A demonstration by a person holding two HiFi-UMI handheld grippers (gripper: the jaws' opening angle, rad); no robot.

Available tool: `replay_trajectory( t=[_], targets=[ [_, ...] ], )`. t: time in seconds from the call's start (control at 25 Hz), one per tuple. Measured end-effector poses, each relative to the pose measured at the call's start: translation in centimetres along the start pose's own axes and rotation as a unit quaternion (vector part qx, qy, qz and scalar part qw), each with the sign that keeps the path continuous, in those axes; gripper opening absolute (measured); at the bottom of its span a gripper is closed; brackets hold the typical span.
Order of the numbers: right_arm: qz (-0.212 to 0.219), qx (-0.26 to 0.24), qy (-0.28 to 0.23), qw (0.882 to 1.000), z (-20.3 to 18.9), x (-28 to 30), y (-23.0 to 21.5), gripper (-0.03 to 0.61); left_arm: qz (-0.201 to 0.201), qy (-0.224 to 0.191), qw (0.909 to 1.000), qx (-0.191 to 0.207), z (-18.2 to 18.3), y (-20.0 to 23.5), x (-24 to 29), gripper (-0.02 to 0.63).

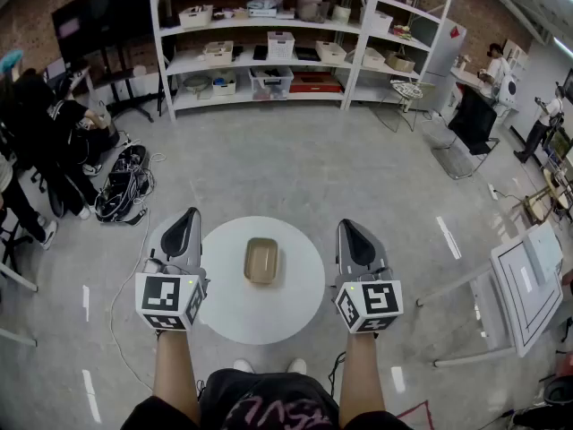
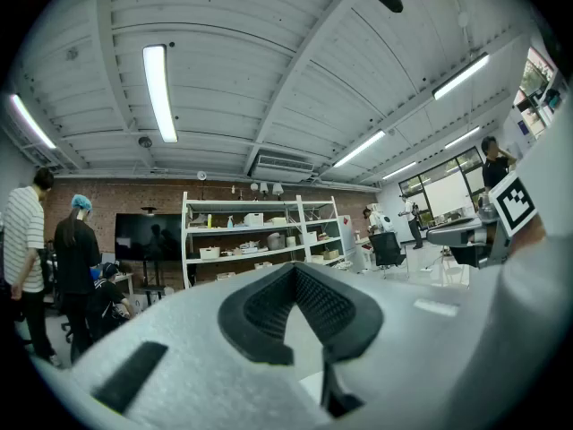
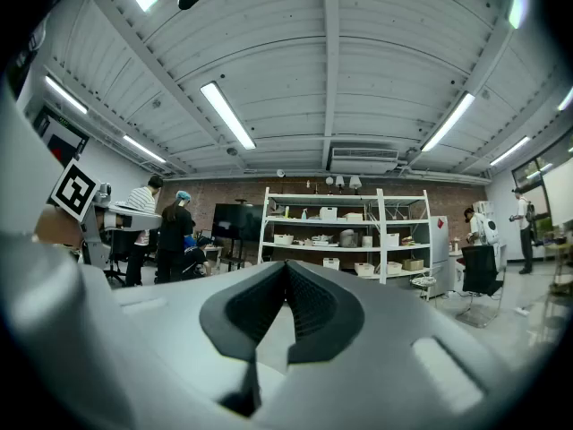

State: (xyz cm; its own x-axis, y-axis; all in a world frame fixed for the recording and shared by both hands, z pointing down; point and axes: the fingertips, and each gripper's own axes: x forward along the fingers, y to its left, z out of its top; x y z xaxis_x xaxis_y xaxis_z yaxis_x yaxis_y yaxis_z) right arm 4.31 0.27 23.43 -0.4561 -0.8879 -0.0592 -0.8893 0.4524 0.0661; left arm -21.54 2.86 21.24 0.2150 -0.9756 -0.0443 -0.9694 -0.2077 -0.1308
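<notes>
1. Nothing is grasped, so this reads as a poised, pre-reach stage. The left gripper (image 1: pixel 189 215) and the right gripper (image 1: pixel 346 226) hover at opposite edges of the round white table (image 1: pixel 269 319). The tan dish (image 1: pixel 261 261) sits at the table's centre, between the two grippers and apart from both.
2. Both claws are closed, with their dark pads meeting at the tips and nothing between them.
3. Any reach for the dish would call for tipping a gripper downward, parting its jaws and straddling the rim.
4. Only the head view shows the dish and table. The dish looks empty, though it is small there.
5. The gripper views look up and outward, past the table, to the shelving (image 3: pixel 345 240), the ceiling lights and the people standing at the left (image 2: pixel 76 262). They alone show the pads close up.
</notes>
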Motion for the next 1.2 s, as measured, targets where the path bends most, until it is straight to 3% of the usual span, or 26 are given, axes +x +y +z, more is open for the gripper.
replay_trajectory(
  t=[0.64,1.2],
  targets=[
    [0.000,0.004,0.004,1.000,-0.2,-0.1,0.7,0.000,-0.005,0.013,0.9999,-0.005,-1.1,0.2,-0.4,-0.003],
    [-0.010,-0.012,0.031,0.999,-2.1,0.2,4.6,0.002,-0.031,0.027,0.9986,-0.032,-4.6,2.7,-1.1,-0.003]
  ],
)
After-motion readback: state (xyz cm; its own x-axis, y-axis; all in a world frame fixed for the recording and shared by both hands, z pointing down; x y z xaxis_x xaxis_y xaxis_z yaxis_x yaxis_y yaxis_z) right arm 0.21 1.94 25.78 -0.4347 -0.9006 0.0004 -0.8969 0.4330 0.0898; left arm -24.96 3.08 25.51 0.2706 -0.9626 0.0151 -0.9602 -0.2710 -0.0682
